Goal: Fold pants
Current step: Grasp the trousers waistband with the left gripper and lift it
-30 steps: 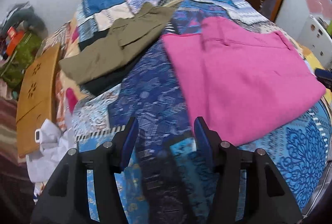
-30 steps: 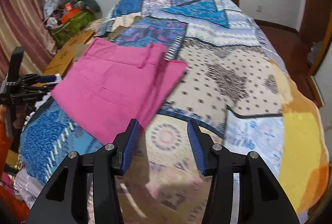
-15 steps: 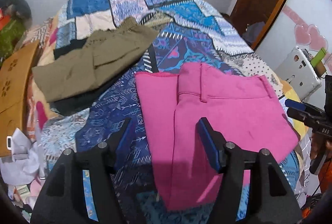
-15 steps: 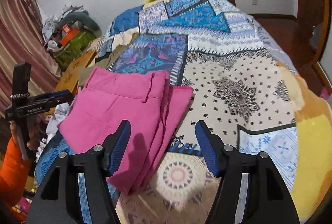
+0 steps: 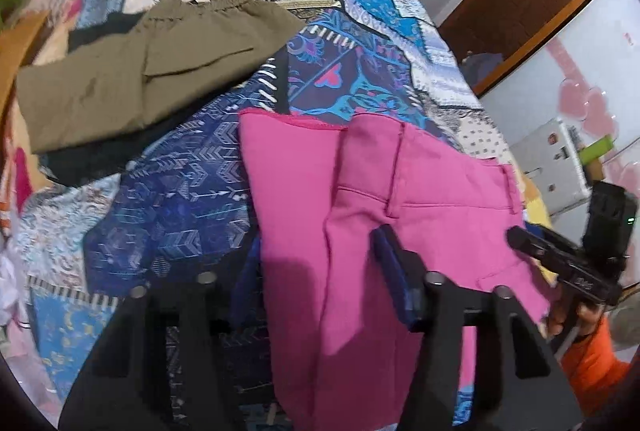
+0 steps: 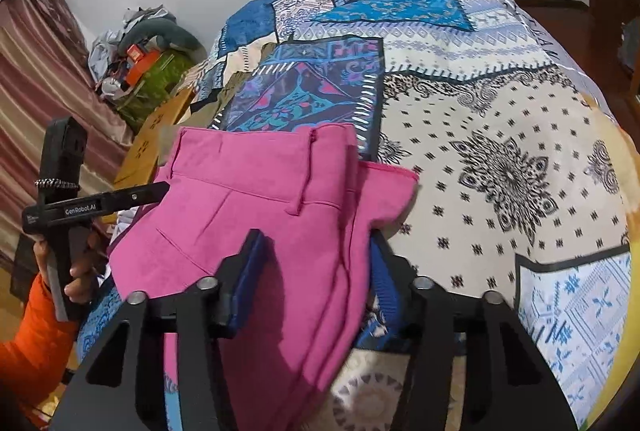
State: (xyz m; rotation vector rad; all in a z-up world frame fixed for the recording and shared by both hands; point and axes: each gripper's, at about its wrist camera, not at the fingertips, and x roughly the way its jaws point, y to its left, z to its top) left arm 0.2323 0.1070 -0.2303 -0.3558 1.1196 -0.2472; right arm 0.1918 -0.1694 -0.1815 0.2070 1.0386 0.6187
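Pink pants (image 5: 360, 215) lie folded on the patchwork bedspread (image 5: 180, 199), waistband away from both cameras. Left gripper (image 5: 316, 279) and right gripper (image 6: 316, 271) each hover over the near end, jaws spread wide apart (nothing clamped). Olive pants (image 5: 140, 71) rest well apart, far left.

One pair of pink fabric pants (image 5: 360, 215), one pair of olive-green fabric pants (image 5: 132, 71), one dark garment (image 5: 104, 155) beneath it, one patchwork-quilted bed (image 6: 500, 135), two black grippers: left (image 5: 316, 271), right (image 6: 316, 271).
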